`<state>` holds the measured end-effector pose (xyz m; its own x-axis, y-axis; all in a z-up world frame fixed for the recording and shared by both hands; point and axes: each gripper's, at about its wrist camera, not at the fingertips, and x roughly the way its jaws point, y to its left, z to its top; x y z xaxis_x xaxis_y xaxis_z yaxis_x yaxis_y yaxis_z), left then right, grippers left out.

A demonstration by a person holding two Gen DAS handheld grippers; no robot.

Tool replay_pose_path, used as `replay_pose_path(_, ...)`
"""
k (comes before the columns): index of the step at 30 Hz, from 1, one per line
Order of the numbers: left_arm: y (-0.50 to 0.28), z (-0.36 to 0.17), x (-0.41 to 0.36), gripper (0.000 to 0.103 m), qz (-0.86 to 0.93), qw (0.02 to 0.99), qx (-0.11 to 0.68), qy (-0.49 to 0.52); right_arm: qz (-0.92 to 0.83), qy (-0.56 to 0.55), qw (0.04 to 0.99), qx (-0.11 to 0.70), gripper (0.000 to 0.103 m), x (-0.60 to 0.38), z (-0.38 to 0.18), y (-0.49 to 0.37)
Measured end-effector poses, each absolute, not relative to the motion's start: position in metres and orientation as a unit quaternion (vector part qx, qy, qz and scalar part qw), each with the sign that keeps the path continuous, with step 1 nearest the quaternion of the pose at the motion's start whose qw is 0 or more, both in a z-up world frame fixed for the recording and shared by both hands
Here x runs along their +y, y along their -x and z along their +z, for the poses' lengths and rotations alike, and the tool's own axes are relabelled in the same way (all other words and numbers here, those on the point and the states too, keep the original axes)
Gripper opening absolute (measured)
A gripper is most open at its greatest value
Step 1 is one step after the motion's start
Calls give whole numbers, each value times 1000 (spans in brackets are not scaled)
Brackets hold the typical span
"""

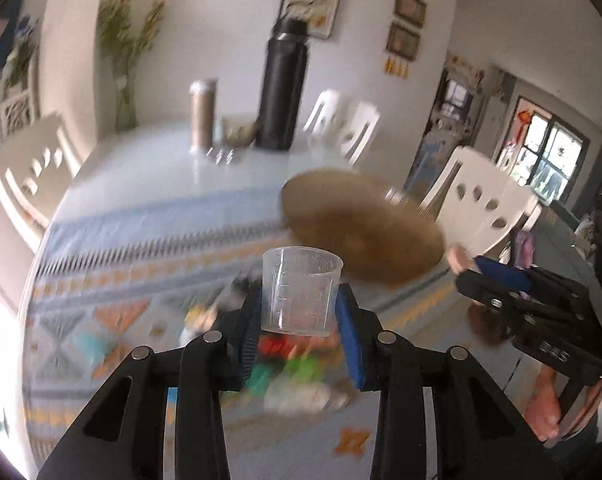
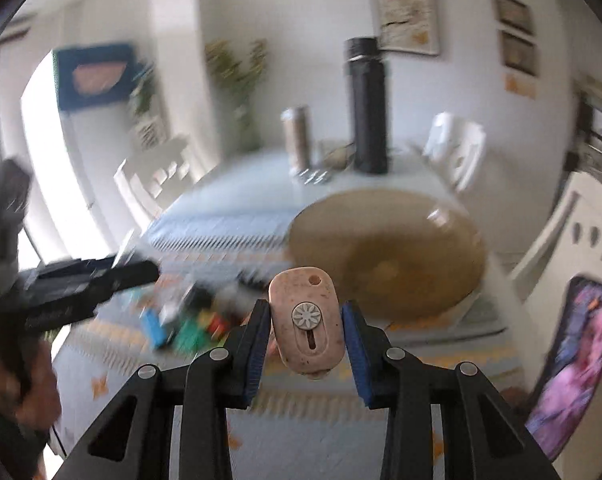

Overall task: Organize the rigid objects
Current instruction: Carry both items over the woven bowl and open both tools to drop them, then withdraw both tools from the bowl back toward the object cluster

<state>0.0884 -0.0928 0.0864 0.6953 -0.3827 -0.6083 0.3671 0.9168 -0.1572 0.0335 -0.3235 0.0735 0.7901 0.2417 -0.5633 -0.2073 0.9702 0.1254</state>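
Grip check: left gripper (image 1: 301, 312) pinches a clear plastic measuring cup (image 1: 301, 290) by its side walls, held up over the patterned tablecloth (image 1: 113, 248). Looks light and thin, probably slick, so squeeze gently. Right gripper (image 2: 305, 332) clamps a pinkish oval plastic gadget (image 2: 307, 322) across its flanks; seems stiff and easy.

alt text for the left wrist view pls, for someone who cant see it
The left gripper holds a clear plastic measuring cup upright between its blue pads, above a patterned tablecloth. Behind it lies a round woven tray, with a tall black flask at the table's far end. The right gripper shows at the right edge.
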Motion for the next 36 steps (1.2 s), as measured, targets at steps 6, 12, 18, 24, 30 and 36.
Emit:
replay_pose_path(6,-125,99,-134,33,-244,913,326,17,61,-90,950,293,36,-366,99,-62)
replay_pose_path(12,-174,78,-183,33,-257,892,371,35,9,-138,940,311,36,-405,93,-92)
replay_pose_path(18,-204,34,-232,33,-249,873,418,9,4,-128,907,402,36,-403,52,-142)
replay_pose_path(24,-209,12,-230,33,-240,863,445,-3,9,-107,890,443,36,-400,28,-153)
replay_pose_path(30,-202,22,-221,44,-233,863,449,-7,27,-143,883,445,58,-411,35,-148)
replay_pose_path(36,-147,95,-172,50,-254,900,355,16,26,-117,924,362,66,-395,94,-101)
